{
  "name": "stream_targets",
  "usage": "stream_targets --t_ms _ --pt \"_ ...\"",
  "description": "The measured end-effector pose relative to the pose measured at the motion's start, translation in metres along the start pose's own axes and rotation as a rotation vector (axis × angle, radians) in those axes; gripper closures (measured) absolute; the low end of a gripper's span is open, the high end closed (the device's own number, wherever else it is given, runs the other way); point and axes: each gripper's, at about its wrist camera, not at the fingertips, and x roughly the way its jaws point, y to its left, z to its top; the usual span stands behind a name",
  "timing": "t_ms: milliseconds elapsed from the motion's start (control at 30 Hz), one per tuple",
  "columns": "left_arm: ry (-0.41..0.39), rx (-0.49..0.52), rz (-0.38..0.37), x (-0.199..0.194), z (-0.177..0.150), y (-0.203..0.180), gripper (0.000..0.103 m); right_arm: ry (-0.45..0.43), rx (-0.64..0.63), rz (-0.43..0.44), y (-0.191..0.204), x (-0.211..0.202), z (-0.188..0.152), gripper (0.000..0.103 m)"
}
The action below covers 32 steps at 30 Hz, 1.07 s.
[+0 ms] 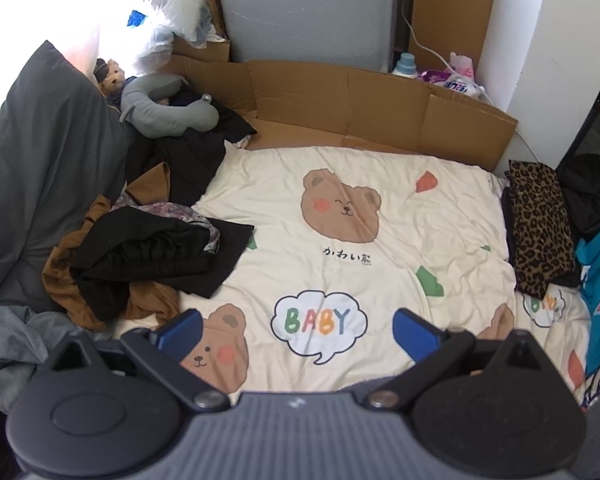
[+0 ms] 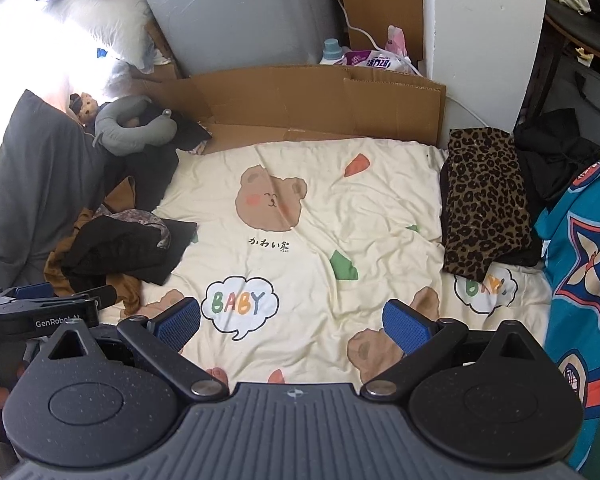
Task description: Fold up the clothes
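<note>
Left tool agape | right tool agape | sheet reads "BABY"

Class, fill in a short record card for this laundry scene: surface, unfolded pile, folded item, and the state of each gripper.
surface: cream bear-print blanket, middle bare
unfolded pile: black and brown clothes heaped at blanket's left edge
folded item: leopard-print garment at right edge, lying on dark clothes
left gripper: open, holding nothing, above blanket
right gripper: open, holding nothing, above blanket

Clothes heap left, folded stack right, on bedspread
</note>
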Motion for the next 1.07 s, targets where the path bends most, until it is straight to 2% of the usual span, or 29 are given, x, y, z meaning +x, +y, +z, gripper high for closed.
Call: stream_targets --t_ms 333,1067 --pt "0.009 -0.007 -0.002 0.002 0.0 0.003 0.005 0.006 -0.028 -0.014 0.005 0.0 0.001 0.002" --pt "0.015 -0.045 -0.014 0.004 0.0 0.011 0.005 0.0 -0.043 -0.045 0.006 0.001 0.0 0.002"
